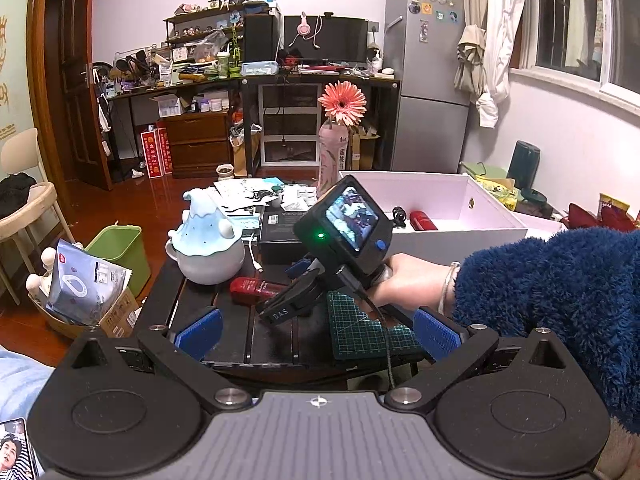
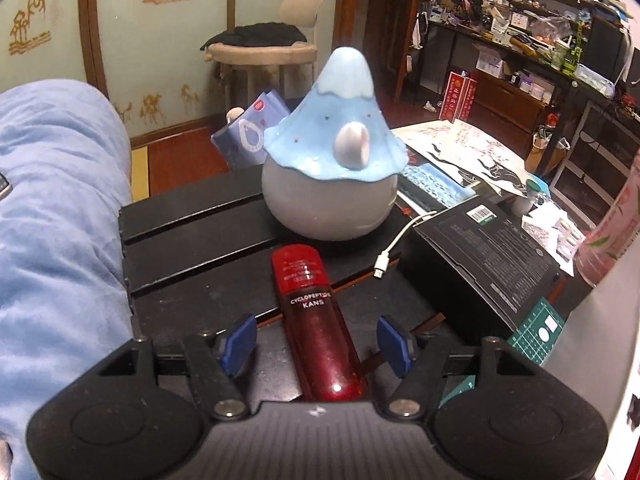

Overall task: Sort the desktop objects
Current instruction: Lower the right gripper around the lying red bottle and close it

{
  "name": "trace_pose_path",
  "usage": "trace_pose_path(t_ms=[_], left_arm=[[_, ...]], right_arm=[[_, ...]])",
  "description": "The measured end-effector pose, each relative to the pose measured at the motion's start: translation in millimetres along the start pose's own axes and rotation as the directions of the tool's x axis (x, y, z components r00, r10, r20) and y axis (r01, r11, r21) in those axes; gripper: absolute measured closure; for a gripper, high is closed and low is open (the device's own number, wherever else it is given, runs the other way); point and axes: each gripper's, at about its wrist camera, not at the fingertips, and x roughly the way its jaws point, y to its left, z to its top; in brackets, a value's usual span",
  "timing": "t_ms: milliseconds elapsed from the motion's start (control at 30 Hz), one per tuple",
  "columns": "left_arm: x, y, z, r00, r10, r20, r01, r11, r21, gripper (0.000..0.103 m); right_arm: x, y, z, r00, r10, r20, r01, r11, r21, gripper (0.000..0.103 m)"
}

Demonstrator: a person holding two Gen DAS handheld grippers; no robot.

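1. My right gripper [image 2: 316,346] sits low over the black slatted tabletop [image 2: 192,256] with its blue-padded fingers [image 2: 240,344] spread wide, one on each side of a glossy dark red cylindrical bottle [image 2: 316,320] lettered "CYCLOPEPTIDE KANS".
2. That bottle lies flat on its side between the two pads, its lighter red cap pointing away from me; a gap shows on both sides, so neither pad touches it.
3. Just beyond the cap stands a rounded grey ceramic pot with a pale blue mountain-shaped lid [image 2: 332,152].
4. A white cable plug [image 2: 382,266] lies to the right of the cap, next to a flat black printed box [image 2: 488,256].
5. My left gripper [image 1: 318,334] hangs further back above the near table edge, its blue-padded fingers [image 1: 200,330] wide apart and holding nothing.
6. From the left wrist view, a hand [image 1: 404,284] in a fuzzy dark blue sleeve [image 1: 560,312] grips the right tool's handle, above a green grid cutting mat [image 1: 360,328].
7. Behind it sits an open white box [image 1: 492,216] holding a second red bottle [image 1: 422,220] and a small black object too small to identify.
8. A pink drink bottle with a salmon gerbera flower [image 1: 340,136] stands beside that box.
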Motion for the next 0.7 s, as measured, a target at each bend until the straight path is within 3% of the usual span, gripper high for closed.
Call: trace_pose_path(t_ms=[267, 333, 467, 600, 700], left_arm=[[0, 0, 0, 1.000, 0.000, -0.001, 0.000, 1.000, -0.001, 0.000], [0, 0, -1, 1.000, 0.001, -0.002, -0.001, 1.000, 0.000, 0.000], [1, 1, 0, 1.000, 0.000, -0.003, 0.000, 1.000, -0.001, 0.000], [1, 0, 0, 1.000, -0.001, -0.002, 0.001, 1.000, 0.001, 0.000], [0, -1, 0, 1.000, 0.000, -0.001, 0.000, 1.000, 0.002, 0.000]], right_arm=[[12, 2, 4, 1.000, -0.002, -0.021, 0.002, 1.000, -0.008, 0.040], [16, 1, 4, 1.000, 0.000, -0.031, 0.000, 1.000, -0.001, 0.056], [19, 3, 5, 0.999, 0.001, -0.041, -0.001, 1.000, -0.006, 0.059], [19, 6, 6, 0.998, -0.030, -0.058, 0.030, 1.000, 0.009, 0.070], [19, 8, 8, 0.996, -0.053, -0.071, 0.054, 0.998, 0.020, 0.073]])
